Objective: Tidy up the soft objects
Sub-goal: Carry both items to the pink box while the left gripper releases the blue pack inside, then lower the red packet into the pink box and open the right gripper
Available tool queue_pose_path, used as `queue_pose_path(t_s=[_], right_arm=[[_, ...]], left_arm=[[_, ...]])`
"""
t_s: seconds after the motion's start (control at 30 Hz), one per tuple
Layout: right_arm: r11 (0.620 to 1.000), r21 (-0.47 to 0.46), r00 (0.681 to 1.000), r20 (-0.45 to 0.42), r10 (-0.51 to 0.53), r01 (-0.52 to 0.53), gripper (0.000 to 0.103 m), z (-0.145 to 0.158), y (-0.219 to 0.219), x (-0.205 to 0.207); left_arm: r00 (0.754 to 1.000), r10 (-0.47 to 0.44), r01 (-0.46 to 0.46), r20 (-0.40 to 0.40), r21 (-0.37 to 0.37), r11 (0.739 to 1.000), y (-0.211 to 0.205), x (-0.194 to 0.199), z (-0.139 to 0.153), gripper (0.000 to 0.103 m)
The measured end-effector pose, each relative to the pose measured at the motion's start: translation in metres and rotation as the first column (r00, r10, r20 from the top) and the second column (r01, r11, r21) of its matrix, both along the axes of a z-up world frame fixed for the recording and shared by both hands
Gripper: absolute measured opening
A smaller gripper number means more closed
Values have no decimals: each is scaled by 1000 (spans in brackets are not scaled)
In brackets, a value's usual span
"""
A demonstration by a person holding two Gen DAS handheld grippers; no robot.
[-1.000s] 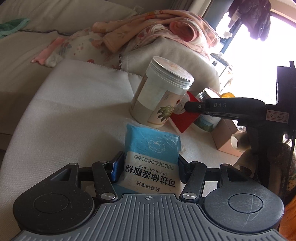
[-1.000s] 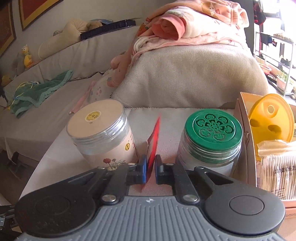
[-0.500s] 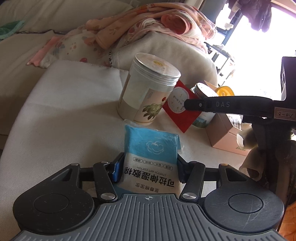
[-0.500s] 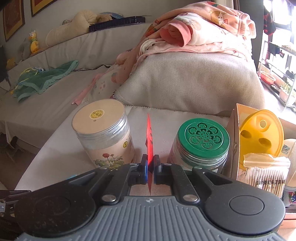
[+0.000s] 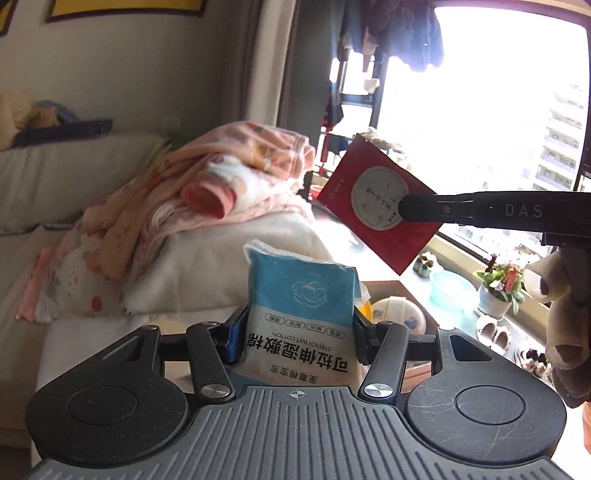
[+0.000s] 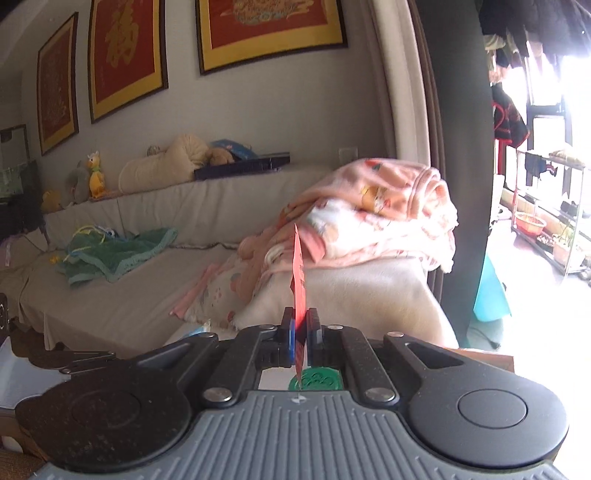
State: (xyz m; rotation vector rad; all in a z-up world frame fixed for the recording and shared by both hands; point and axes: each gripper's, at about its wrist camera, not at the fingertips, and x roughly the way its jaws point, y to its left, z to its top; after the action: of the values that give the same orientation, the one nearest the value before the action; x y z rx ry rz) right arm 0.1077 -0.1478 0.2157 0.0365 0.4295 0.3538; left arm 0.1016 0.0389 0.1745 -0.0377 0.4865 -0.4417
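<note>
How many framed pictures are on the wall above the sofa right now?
3 in the right wrist view: one at far left, one beside it, one wider toward the curtain. All are cut off by the top edge; more may hang out of view.

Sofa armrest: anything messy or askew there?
Yes. A pink patterned blanket is heaped, crumpled rather than folded, on the sofa armrest, one end spilling down toward the seat. A green cloth also lies bunched on the seat.

blanket (image 5: pixel 236 184) on sofa arm (image 5: pixel 221 273) | packet (image 5: pixel 301 306) before it | envelope (image 5: pixel 373 206) right of blanket, above packet
</note>
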Motion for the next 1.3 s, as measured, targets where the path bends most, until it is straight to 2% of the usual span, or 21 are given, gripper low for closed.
queue_pose_path(t_s=[0.1, 0.2, 0.33, 0.43, 0.5, 0.57, 0.67, 0.7, 0.77, 0.83, 0.9, 1.0, 1.07, 1.13, 1.2, 1.27, 1.3], right_arm=[[999, 1, 997, 67, -45, 45, 5, 29, -39, -16], [993, -11, 984, 130, -118, 121, 5, 45, -79, -31], [980, -3, 971, 141, -195, 198, 5, 42, -121, -43], [972, 17, 966, 108, -236, 235, 5, 26, -144, -42], [967, 28, 964, 75, -255, 254, 5, 12, -156, -37], [962, 42, 962, 27, -270, 269, 5, -5, -165, -28], [959, 48, 960, -48, -276, 278, 5, -28, -171, -11], [959, 49, 959, -70, -274, 278, 5, -34, -173, -5], [960, 47, 956, -124, -267, 275, 5, -49, -173, 6], [960, 45, 951, -154, -266, 276, 5, -58, -171, 17], [960, 51, 949, -174, -262, 274, 5, -63, -169, 27], [963, 79, 952, -186, -241, 259, 5, -62, -161, 42], [965, 101, 955, -196, -220, 243, 5, -59, -157, 53], [965, 111, 955, -208, -211, 238, 5, -59, -151, 65], [968, 104, 954, -220, -203, 230, 5, -60, -141, 79], [973, 62, 952, -230, -203, 223, 5, -65, -131, 97], [973, 51, 948, -243, -208, 226, 5, -68, -128, 105]], left_arm=[[996, -84, 84, 38, 6, 996, -41, 12, 20, 60], [986, -167, 167, 13, -24, 986, -77, 29, 22, 60], [948, -309, 304, -81, -66, 950, -128, 61, -5, 60], [903, -415, 410, -114, -67, 910, -158, 83, -38, 60], [862, -486, 490, -141, -9, 872, -179, 97, -61, 60], [832, -521, 544, -190, 102, 833, -196, 110, -84, 61], [835, -508, 551, -213, 298, 780, -203, 119, -109, 63], [838, -507, 545, -202, 342, 765, -201, 119, -111, 63], [840, -514, 539, -173, 378, 753, -194, 115, -111, 67], [855, -497, 513, -152, 391, 764, -186, 117, -107, 64], [861, -490, 505, -137, 352, 788, -177, 119, -100, 63], [882, -453, 471, -128, 216, 855, -153, 115, -82, 63], [889, -439, 454, -130, 131, 881, -139, 110, -76, 62], [888, -437, 450, -144, 75, 890, -130, 105, -75, 62], [881, -441, 456, -171, 55, 888, -126, 98, -78, 60], [868, -453, 475, -203, 76, 877, -130, 93, -84, 58], [870, -450, 478, -201, 115, 871, -133, 88, -88, 57]])
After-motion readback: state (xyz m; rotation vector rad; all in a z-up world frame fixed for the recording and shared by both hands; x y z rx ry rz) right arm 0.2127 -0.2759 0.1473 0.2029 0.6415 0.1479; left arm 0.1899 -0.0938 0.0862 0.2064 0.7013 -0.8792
